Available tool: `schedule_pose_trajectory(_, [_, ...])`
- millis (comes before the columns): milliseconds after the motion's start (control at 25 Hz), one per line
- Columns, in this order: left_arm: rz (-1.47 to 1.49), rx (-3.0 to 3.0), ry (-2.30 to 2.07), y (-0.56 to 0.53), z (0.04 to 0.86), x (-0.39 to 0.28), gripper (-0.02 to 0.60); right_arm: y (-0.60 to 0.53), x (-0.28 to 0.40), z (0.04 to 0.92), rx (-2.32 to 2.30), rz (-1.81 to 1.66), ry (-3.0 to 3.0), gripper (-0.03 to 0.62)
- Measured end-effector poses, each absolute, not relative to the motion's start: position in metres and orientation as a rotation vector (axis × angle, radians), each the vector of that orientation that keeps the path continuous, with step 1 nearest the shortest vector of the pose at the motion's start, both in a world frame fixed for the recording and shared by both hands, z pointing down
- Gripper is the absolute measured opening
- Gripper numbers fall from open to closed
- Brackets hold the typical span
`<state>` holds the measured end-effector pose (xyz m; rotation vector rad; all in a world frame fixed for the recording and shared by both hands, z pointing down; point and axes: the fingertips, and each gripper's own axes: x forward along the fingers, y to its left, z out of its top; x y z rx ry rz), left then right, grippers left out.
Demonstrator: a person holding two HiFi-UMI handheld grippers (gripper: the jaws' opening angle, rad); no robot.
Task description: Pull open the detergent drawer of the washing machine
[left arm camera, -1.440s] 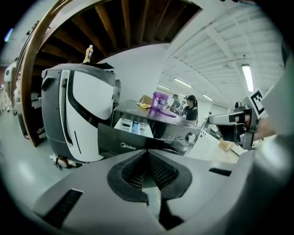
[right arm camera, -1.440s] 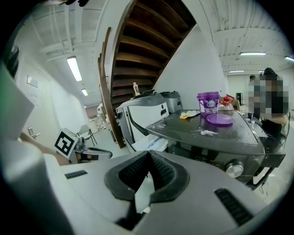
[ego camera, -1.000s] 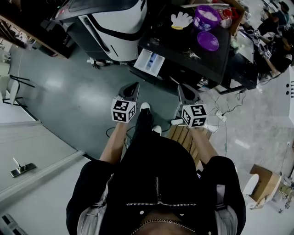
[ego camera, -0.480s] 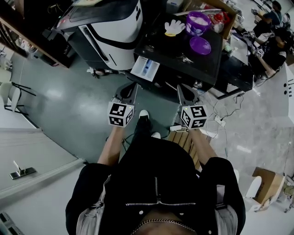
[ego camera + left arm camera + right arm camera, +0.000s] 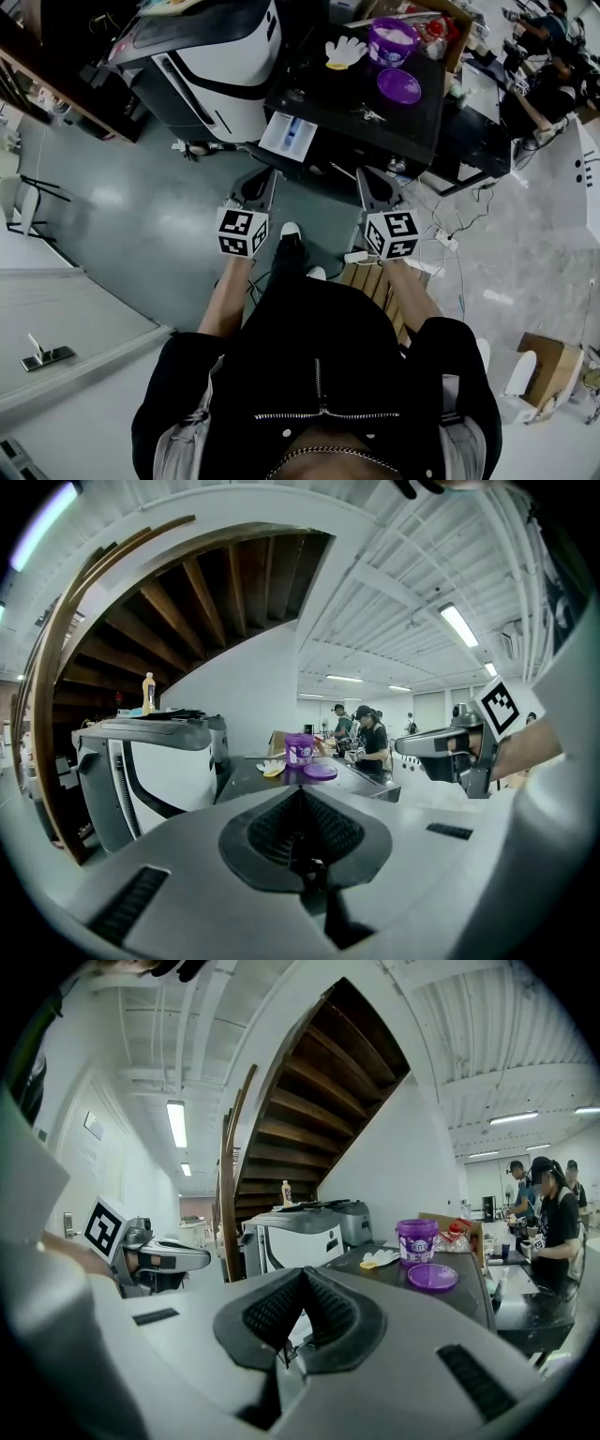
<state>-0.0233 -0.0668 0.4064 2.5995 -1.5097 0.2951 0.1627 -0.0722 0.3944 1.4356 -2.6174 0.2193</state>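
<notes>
The detergent drawer point(image 5: 289, 136), white with a blue part inside, stands pulled out from the front of the black-topped washing machine point(image 5: 328, 103). It lies just ahead of the left gripper point(image 5: 269, 176), slightly to that gripper's right, and clear of its tips. It is ahead and to the left of the right gripper point(image 5: 366, 178).

Both grippers are held side by side, well apart, and point toward the machine. The left gripper's jaws are clenched together with nothing between them, and the right gripper's jaws likewise meet on nothing.

Farther ahead of the right gripper, on the machine's top, lie a purple lid point(image 5: 398, 85), a purple tub point(image 5: 392, 39) and a white glove point(image 5: 345, 52). A white and grey machine point(image 5: 220, 56) stands ahead and to the left of the left gripper.
</notes>
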Motion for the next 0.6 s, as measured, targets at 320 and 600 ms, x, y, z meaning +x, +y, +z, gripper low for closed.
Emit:
schedule_pose_trajectory(320, [0.291,2.595,-1.497,-0.0620,0.4135,-0.0212,0.021,-0.0681,0.1625,0.3991,1.436,0.230,-2.614,0.005])
schedule_pose_trajectory(600, [0.290,2.594,-1.493,-0.0651,0.4136,-0.0227,0.021,-0.0699,0.1590,0.4000,1.442,0.239,-2.613,0.005])
